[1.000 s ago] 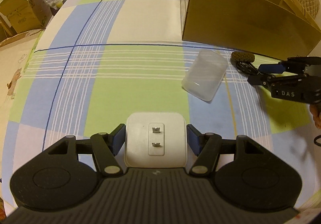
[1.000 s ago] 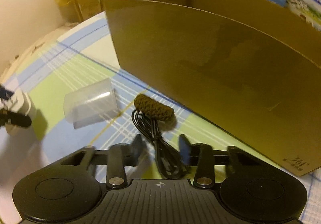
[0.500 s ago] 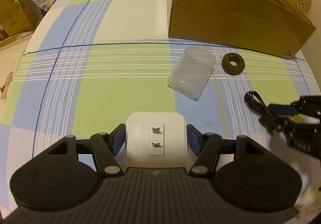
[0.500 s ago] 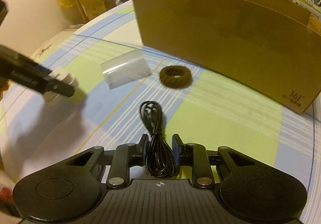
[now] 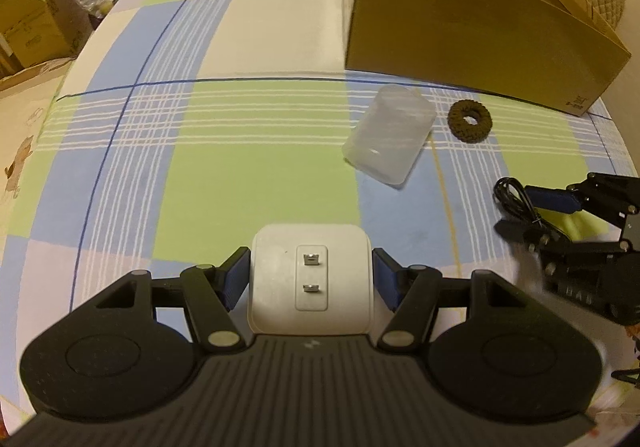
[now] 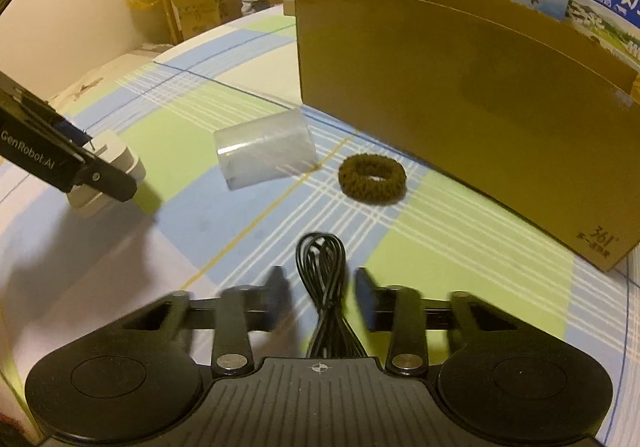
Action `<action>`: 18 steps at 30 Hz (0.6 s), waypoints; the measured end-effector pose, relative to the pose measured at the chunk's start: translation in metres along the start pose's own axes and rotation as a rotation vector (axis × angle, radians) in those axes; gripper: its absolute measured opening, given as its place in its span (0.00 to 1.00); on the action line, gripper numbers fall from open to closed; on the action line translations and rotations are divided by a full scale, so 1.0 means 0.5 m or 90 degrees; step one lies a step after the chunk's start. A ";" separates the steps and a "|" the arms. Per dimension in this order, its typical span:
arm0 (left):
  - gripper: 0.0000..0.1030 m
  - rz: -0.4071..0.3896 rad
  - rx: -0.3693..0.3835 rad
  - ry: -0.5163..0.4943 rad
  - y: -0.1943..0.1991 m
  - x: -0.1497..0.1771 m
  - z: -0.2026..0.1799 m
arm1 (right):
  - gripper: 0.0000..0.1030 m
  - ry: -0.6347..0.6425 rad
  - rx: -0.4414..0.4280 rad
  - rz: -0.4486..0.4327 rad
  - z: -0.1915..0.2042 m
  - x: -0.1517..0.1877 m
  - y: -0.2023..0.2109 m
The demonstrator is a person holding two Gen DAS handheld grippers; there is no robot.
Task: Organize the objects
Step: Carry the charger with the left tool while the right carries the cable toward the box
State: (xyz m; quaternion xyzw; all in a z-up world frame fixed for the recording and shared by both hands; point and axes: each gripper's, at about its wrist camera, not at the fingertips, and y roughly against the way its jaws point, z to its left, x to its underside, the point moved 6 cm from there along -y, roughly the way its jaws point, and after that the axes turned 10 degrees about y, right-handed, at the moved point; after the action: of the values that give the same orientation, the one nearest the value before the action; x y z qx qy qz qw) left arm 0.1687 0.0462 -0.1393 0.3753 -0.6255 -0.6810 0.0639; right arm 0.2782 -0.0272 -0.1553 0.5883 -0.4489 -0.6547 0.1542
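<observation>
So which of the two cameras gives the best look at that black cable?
The right wrist view: the black cable lies centred between the right tongs, its looped end in full sight. The left wrist view shows only a small part of it at the right edge, partly hidden by those tongs.

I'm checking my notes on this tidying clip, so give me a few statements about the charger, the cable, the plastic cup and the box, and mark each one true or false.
1. The left gripper holds the white charger. True.
2. The clear plastic cup stands upright. False: it lies on its side.
3. The right gripper has its fingers spread, the black cable loose between them. True.
4. The brown hair tie is inside the cardboard box. False: it lies on the tablecloth in front of the box.
</observation>
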 end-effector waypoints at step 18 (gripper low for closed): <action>0.59 -0.011 0.000 0.002 0.015 0.002 0.005 | 0.18 -0.055 -0.008 0.015 -0.007 0.010 0.025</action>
State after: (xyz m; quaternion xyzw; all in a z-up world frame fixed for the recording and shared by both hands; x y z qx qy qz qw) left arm 0.1635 0.0463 -0.1330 0.3818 -0.6219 -0.6811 0.0593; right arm 0.2760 -0.0392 -0.1488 0.5534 -0.4577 -0.6804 0.1458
